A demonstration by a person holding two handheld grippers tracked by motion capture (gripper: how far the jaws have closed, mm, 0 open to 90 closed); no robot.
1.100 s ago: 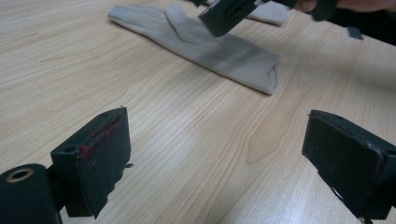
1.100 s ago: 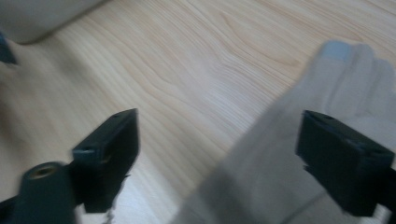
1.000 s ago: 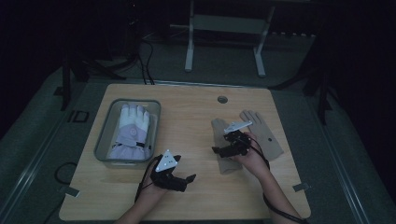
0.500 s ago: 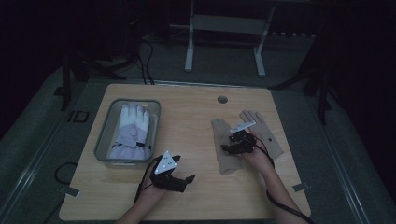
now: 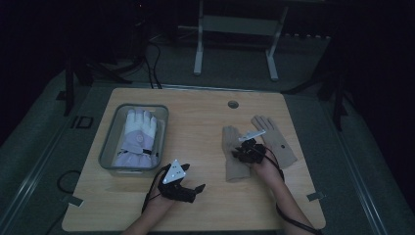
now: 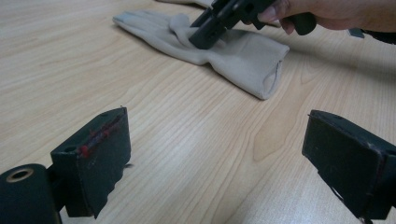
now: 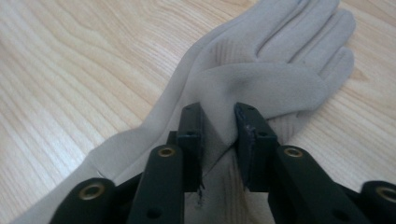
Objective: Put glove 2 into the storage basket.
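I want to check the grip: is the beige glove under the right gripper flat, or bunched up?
Bunched up. The right gripper, whose jaws have just been closing, pinches a raised fold of the beige glove; its fingers lie flat.

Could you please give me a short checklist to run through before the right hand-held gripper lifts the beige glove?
1. Right hand-held gripper has a fold of the beige glove between its jaws, which have just been closing: ok.
2. Fold fully clamped: cannot tell.
3. Second beige glove lies apart: ok.
4. Left hand-held gripper open, off the glove: ok.
5. Bin with the white glove stands well aside: ok.
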